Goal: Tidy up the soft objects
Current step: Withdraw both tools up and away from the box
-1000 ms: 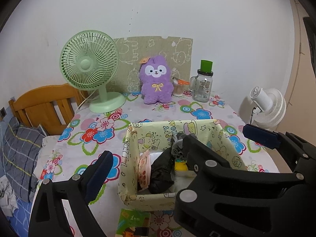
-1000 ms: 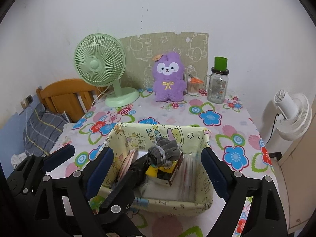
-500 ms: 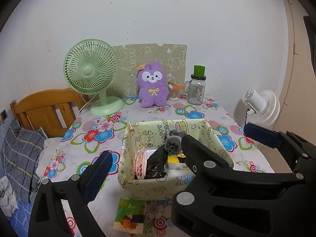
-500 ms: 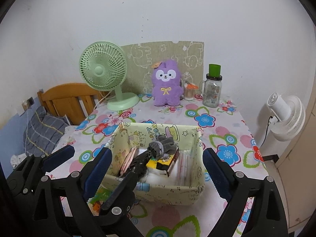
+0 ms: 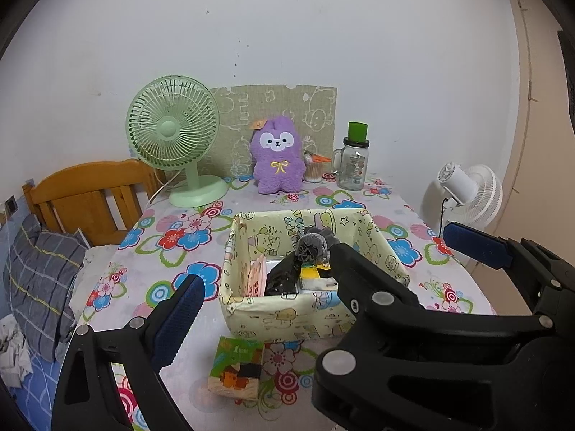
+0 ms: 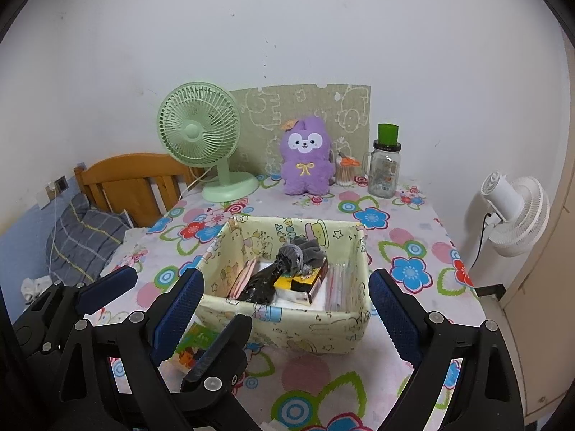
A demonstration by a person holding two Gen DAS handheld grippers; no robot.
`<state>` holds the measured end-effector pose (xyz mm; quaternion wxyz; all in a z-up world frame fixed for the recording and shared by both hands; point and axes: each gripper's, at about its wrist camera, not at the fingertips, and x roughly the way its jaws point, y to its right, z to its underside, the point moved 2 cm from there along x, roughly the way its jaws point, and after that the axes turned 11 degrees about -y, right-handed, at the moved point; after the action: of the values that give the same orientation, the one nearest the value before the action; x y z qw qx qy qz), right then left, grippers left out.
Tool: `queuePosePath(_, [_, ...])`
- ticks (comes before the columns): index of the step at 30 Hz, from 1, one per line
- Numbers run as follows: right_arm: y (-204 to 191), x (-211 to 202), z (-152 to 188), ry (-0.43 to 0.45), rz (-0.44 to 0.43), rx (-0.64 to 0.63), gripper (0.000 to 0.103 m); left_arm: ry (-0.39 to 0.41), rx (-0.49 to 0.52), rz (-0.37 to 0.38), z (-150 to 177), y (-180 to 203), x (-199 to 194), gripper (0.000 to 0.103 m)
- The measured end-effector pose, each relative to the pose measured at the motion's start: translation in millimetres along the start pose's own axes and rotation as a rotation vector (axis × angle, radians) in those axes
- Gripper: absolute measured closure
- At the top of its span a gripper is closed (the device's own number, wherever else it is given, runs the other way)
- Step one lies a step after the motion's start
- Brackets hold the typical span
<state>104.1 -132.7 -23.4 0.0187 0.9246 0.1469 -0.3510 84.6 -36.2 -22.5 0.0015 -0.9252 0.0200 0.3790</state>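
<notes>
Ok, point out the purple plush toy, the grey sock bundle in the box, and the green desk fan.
purple plush toy (image 6: 305, 168): right wrist view, on its belly below the yellow bow.
grey sock bundle (image 6: 300, 254): right wrist view, on its rolled middle.
green desk fan (image 5: 172, 130): left wrist view, on the grille's centre hub.

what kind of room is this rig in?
Probably a bedroom at home: a wooden headboard with a plaid pillow sits beside a table in a floral cloth, with a purple plush toy against the wall.

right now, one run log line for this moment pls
left gripper: open, empty | right gripper: open, empty | grey sock: in fabric bin, on top | purple plush: upright at table back
</notes>
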Motion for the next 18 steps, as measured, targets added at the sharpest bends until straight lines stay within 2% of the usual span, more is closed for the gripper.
queuePosePath(18, [-4,-21,30,0.021,0.012,0.006,0.008,0.014,0.014,0.019,23,3,-11,0.003])
